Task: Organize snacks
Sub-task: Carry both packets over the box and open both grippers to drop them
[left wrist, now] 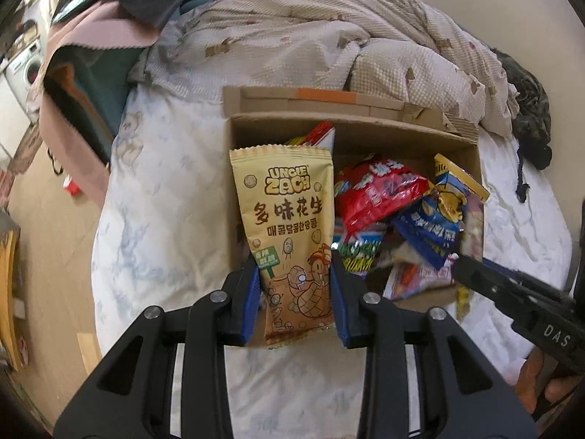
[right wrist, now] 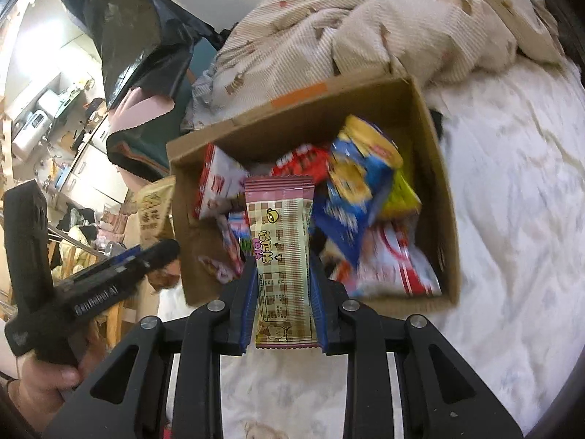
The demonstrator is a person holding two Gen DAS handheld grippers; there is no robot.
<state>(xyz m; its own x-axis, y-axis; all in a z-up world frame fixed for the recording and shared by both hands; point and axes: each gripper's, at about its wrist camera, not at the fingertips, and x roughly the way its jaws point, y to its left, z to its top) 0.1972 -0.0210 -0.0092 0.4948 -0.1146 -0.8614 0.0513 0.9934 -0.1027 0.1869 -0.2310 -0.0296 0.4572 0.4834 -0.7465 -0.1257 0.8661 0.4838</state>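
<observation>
Left wrist view looks steeply down over the left tool (left wrist: 294, 285), whose blue pads are closed on the lower half of a tan peanut packet (left wrist: 289, 234). That packet stands upright between the pads, its crimped top edge level with the near left corner of an open cardboard box (left wrist: 471, 150). The box sits on a bed (left wrist: 161, 197) with a white patterned sheet, a rumpled beige quilt (left wrist: 321, 33) behind it. Loose snack packets fill the box, among them a red packet (left wrist: 380, 197) and a blue packet (left wrist: 431, 230).

At the right edge of this view the right tool (left wrist: 461, 269) reaches in slantwise toward the box's near right corner, with part of a hand (left wrist: 548, 384) gripping its handle.

Right wrist view shows the right tool (right wrist: 283, 281) angled down over the box (right wrist: 444, 197), its pads closed on a pink and cream checked bar (right wrist: 283, 256) held lengthwise. The left tool (right wrist: 161, 256) appears at the left, outside the box wall, carrying the peanut packet (right wrist: 153, 208), a hand (right wrist: 47, 380) wrapped around its handle.
</observation>
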